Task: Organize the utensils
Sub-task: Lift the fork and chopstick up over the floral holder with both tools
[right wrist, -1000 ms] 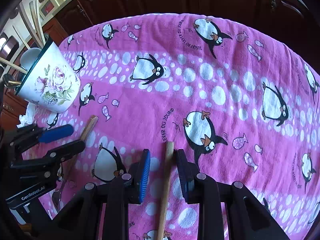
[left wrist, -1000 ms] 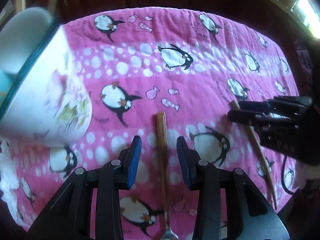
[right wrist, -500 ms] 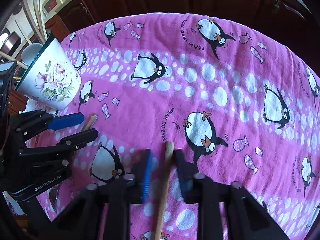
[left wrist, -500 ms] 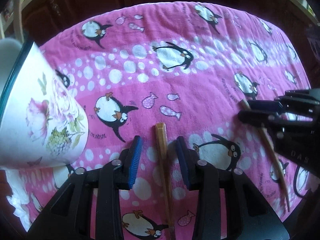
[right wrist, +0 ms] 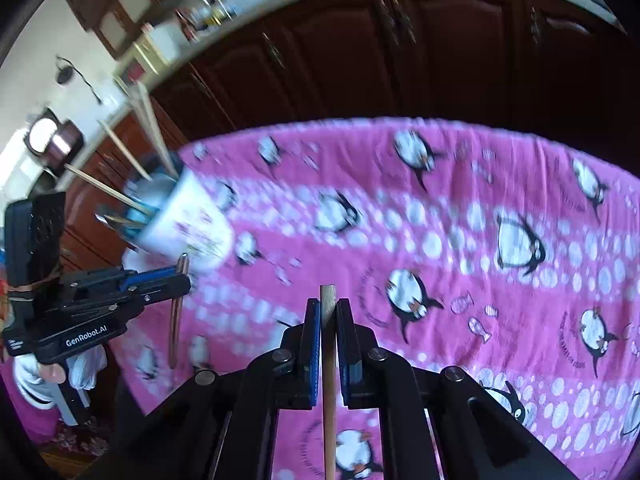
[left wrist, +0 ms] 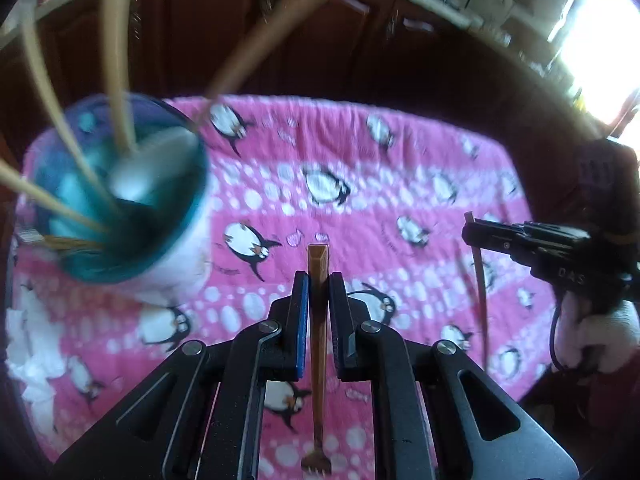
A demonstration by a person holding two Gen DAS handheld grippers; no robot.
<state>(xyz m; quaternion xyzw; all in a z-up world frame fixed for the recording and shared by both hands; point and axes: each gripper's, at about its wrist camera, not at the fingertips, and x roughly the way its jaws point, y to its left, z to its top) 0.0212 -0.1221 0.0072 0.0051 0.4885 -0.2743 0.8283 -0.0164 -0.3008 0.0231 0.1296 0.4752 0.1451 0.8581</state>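
My left gripper (left wrist: 318, 280) is shut on a brown wooden-handled fork (left wrist: 318, 320), lifted above the pink penguin cloth (left wrist: 360, 200); the fork's tines hang down. My right gripper (right wrist: 328, 308) is shut on a pale wooden stick utensil (right wrist: 329, 360), also lifted. The white floral cup (left wrist: 120, 196) with a teal rim holds several wooden utensils and stands at the left of the left wrist view. It also shows in the right wrist view (right wrist: 188, 224), beyond the left gripper (right wrist: 182, 280). The right gripper (left wrist: 472, 232) shows at the right in the left wrist view.
Dark wooden cabinets (right wrist: 360, 60) stand behind the table. White crumpled paper (left wrist: 28, 340) lies at the cloth's left edge beside the cup. A bright window (left wrist: 600, 40) is at the upper right.
Both grippers have shut on their utensils and lifted them off the cloth. The left gripper has risen so that the cup's opening now shows from above.
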